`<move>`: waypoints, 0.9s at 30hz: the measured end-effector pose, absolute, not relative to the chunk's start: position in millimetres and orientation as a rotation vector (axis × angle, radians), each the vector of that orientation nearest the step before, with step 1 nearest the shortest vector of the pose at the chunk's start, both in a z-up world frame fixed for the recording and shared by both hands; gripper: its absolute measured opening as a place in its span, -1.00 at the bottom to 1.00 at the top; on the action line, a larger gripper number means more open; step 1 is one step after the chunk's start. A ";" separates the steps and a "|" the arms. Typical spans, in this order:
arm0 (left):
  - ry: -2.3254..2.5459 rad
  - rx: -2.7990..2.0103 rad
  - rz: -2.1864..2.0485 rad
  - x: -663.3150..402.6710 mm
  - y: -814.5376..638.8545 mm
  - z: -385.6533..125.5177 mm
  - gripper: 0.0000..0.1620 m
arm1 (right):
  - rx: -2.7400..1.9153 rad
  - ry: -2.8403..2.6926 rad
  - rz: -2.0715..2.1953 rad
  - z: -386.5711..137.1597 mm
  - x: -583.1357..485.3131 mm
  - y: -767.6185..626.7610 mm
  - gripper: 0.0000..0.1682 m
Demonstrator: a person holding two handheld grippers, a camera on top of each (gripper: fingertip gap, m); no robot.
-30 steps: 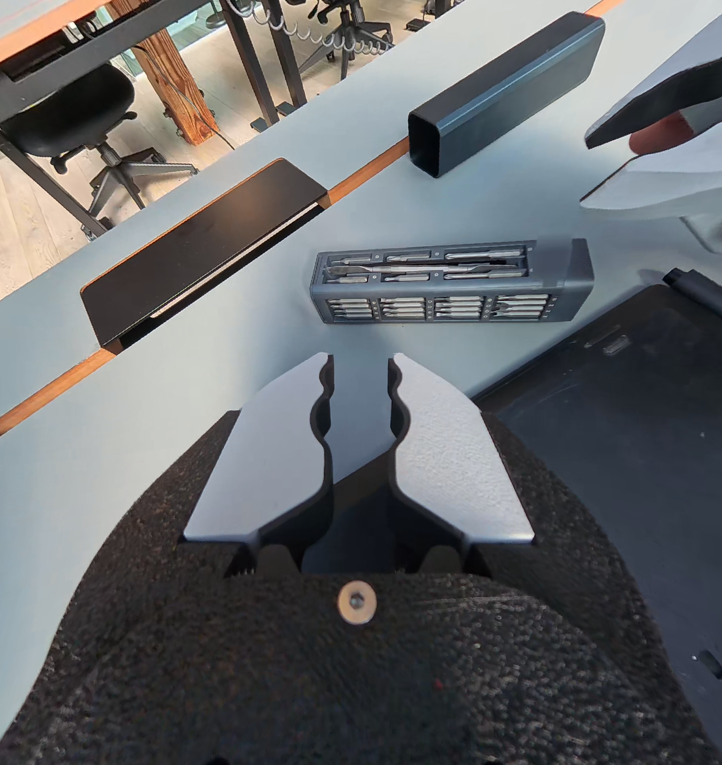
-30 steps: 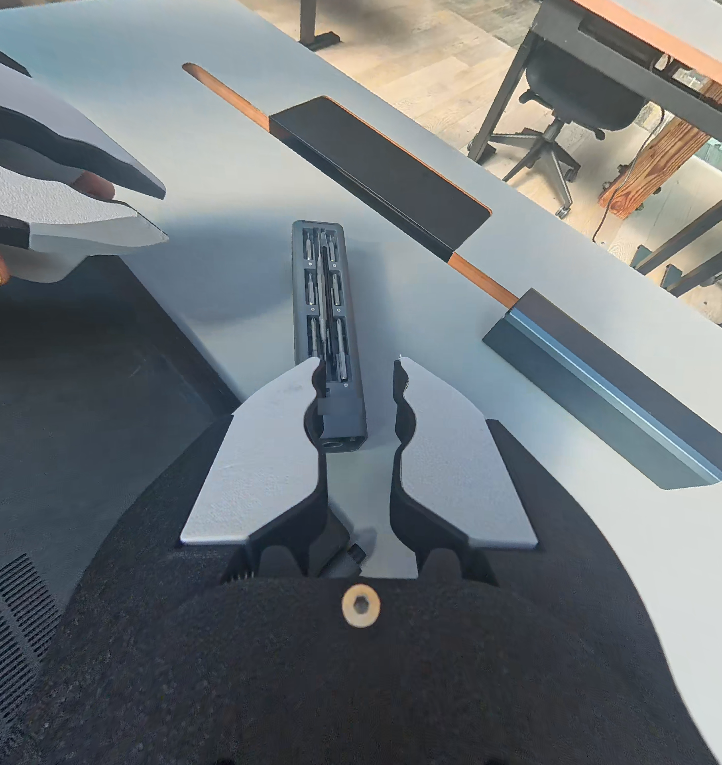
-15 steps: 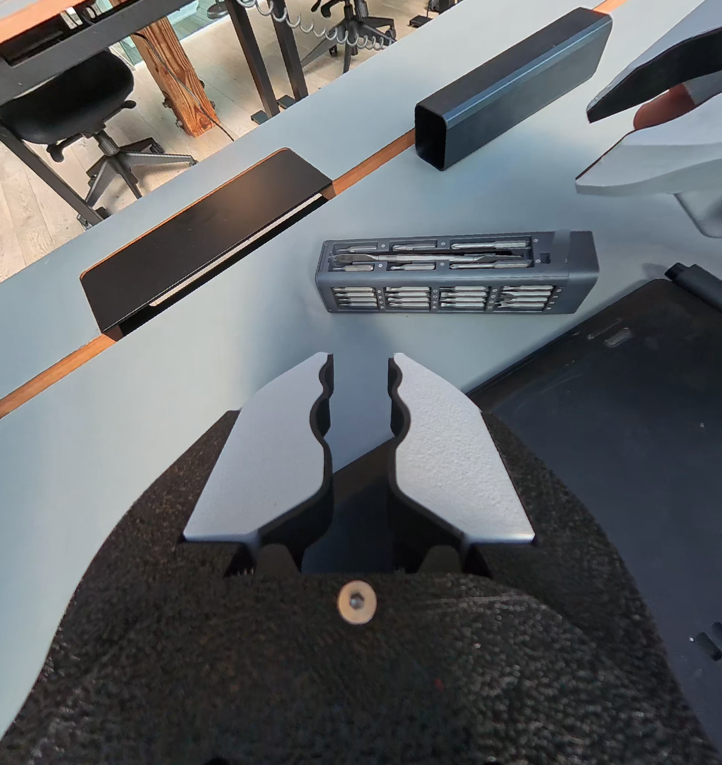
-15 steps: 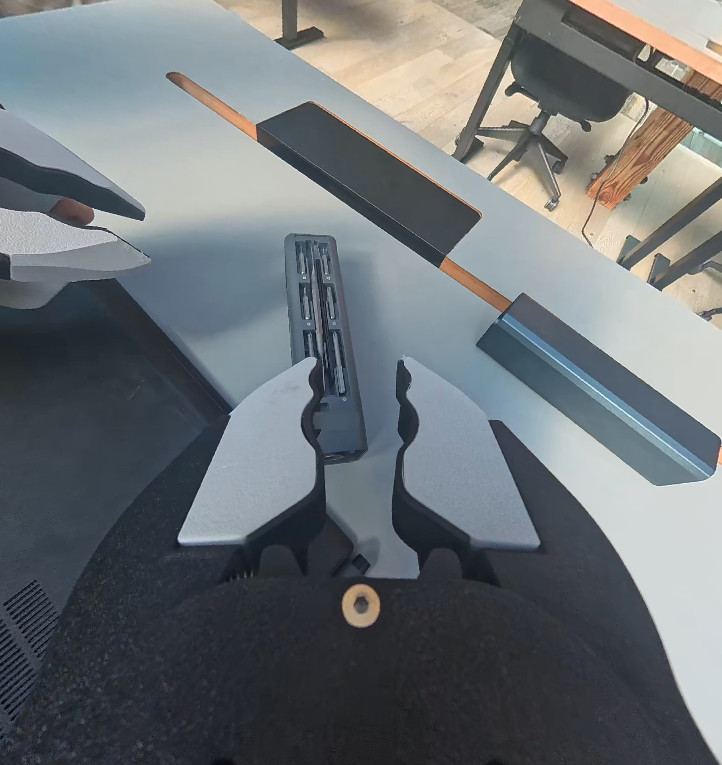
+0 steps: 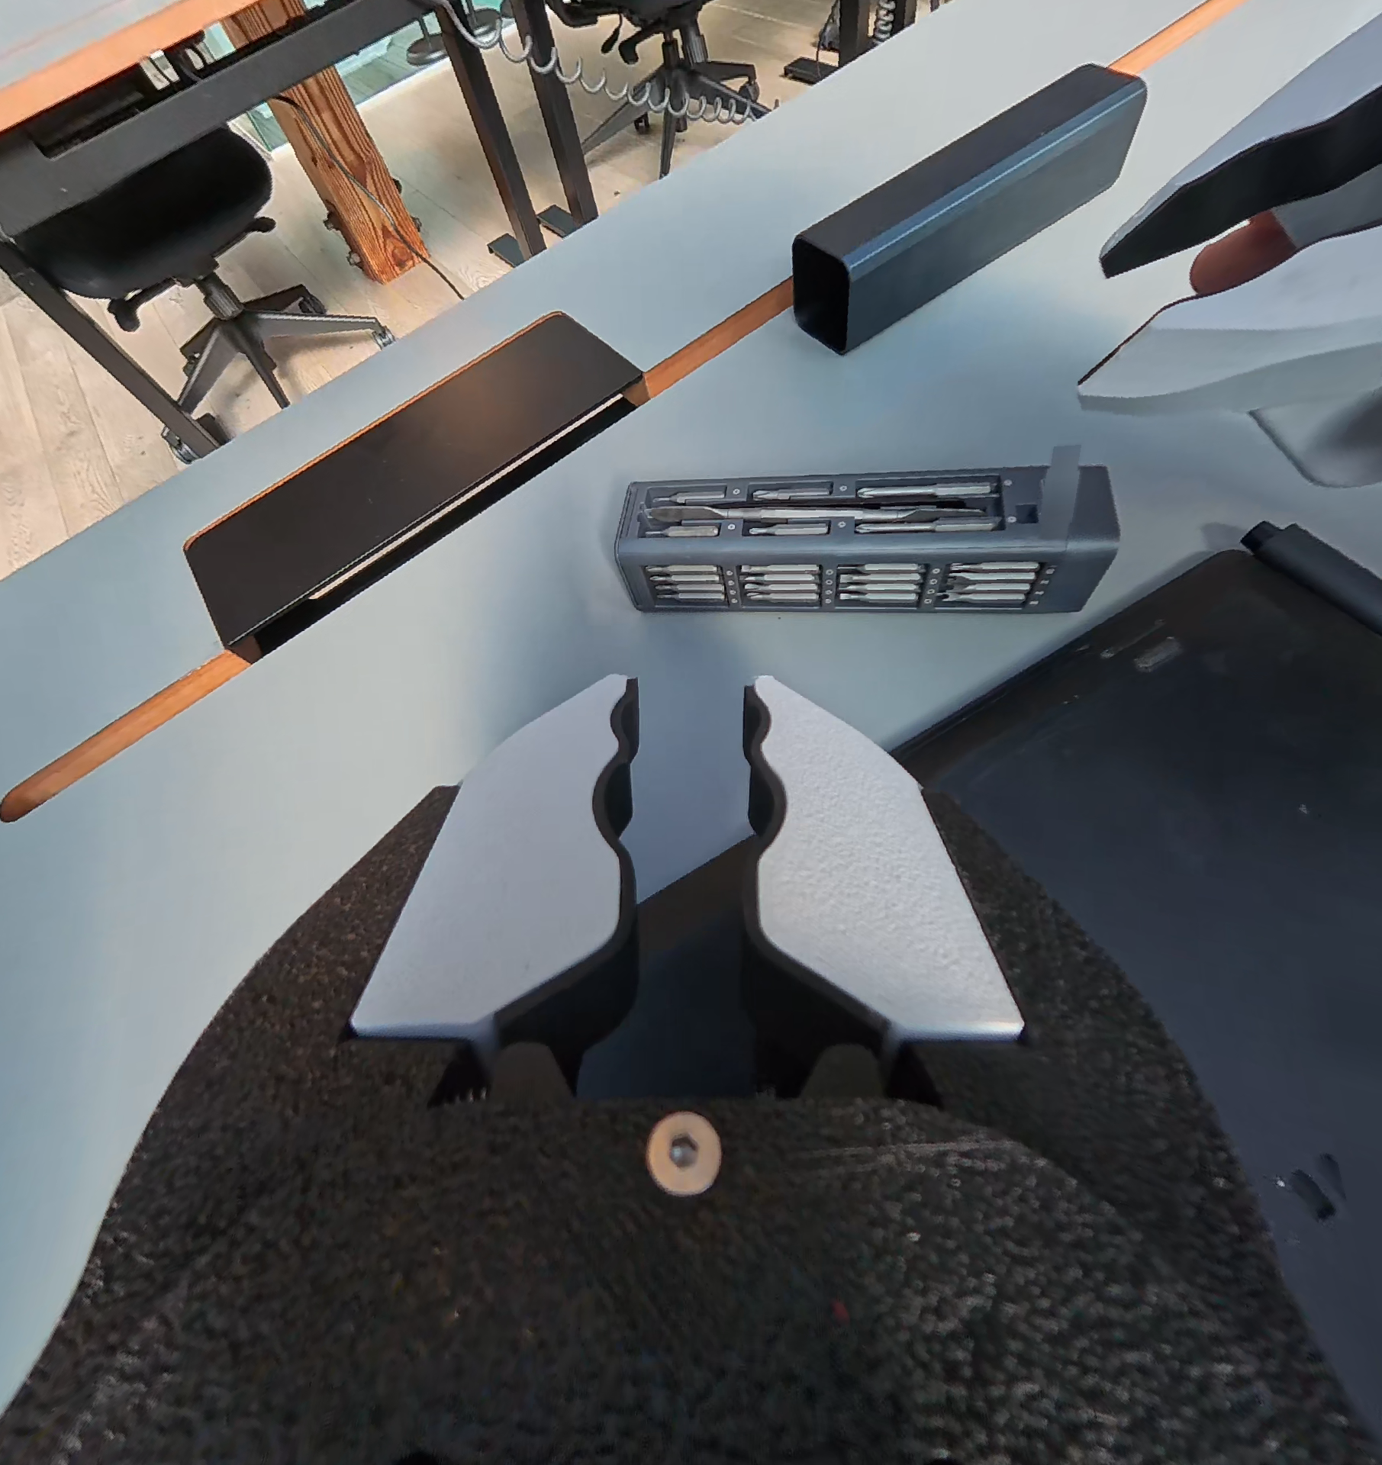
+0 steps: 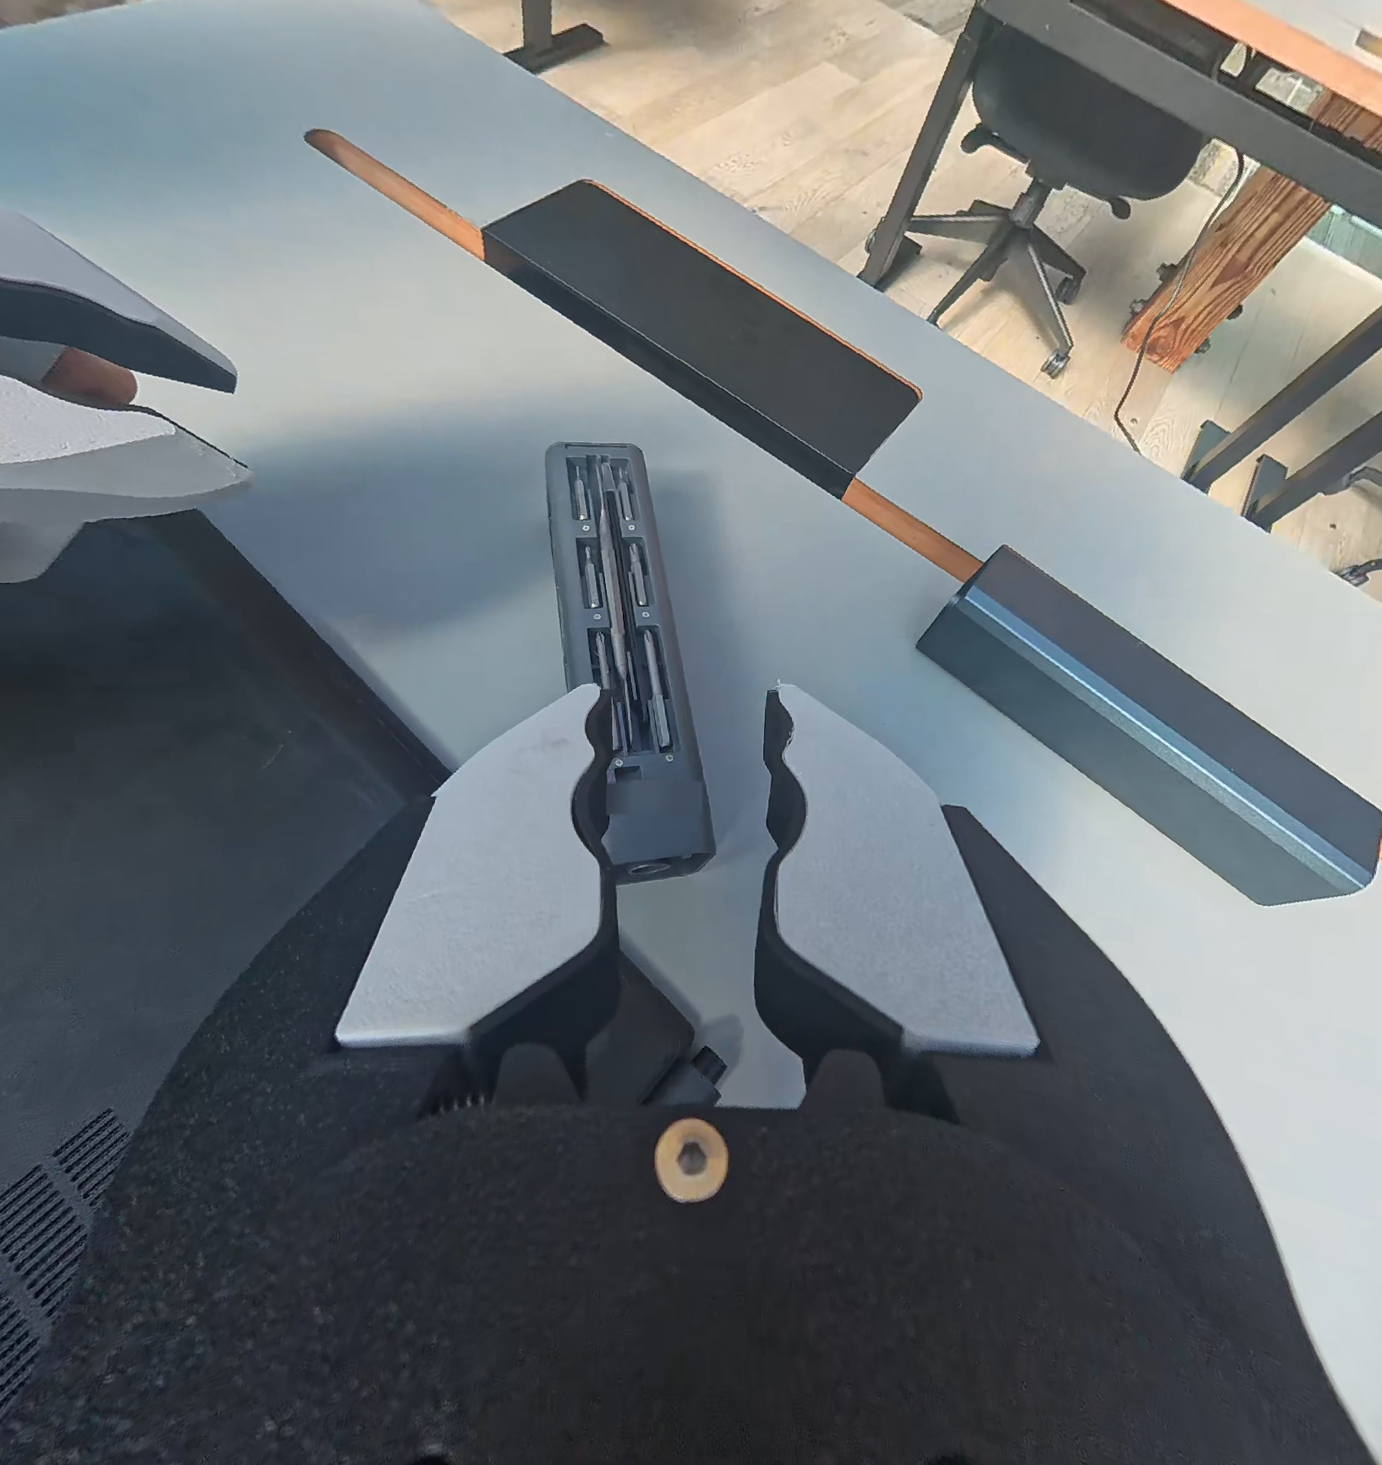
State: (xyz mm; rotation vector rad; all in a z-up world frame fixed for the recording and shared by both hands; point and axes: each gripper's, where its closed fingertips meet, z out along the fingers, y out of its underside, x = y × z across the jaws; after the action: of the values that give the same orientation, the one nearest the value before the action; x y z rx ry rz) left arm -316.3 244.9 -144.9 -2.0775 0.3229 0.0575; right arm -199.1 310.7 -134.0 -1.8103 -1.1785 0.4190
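Grey tray (image 5: 866,539) on your counter (image 5: 196,912) holds rows of metal bits; empty sleeve (image 5: 969,214) lies apart. Your right gripper (image 6: 683,698), jaws open, straddles the tray's end; left gripper (image 5: 691,682), jaws slightly apart, holds nothing.

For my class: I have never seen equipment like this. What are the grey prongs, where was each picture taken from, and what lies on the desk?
No robot here: a person holds a two-finger gripper in each hand, and each carries a camera looking along its fingers. One picture comes from the left gripper, the other from the right gripper. Both are open and hold nothing.

On the pale blue desk lies a grey rack of screwdriver bits, its near end between the right gripper's fingers, whether touching is unclear. Its empty dark sleeve lies farther back. A dark laptop, underside up, lies beside the rack, and a black flap is set into the desk.
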 end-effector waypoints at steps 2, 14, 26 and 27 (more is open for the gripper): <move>0.320 -2.079 0.059 -316.8 243.4 -145.2 -0.69 | -1.815 -1.174 0.420 -134.8 -199.4 310.5 -0.57; 0.348 -2.111 -0.053 -309.9 242.9 -145.9 -0.37 | -1.822 -1.157 0.503 -133.9 -196.0 309.4 -0.25; 0.347 -2.009 -0.114 -320.1 258.9 -132.6 -1.00 | -1.751 -1.177 0.580 -132.4 -201.1 319.5 -0.99; 0.345 -2.012 -0.115 -323.1 261.3 -134.6 -1.00 | -1.755 -1.180 0.614 -133.4 -204.4 321.2 -1.00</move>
State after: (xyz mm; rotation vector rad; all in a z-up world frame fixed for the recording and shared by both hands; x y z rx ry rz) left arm -323.1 261.3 -134.6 -2.0122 0.3448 -0.1145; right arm -204.4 321.2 -133.4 -1.7547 -1.1800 0.6140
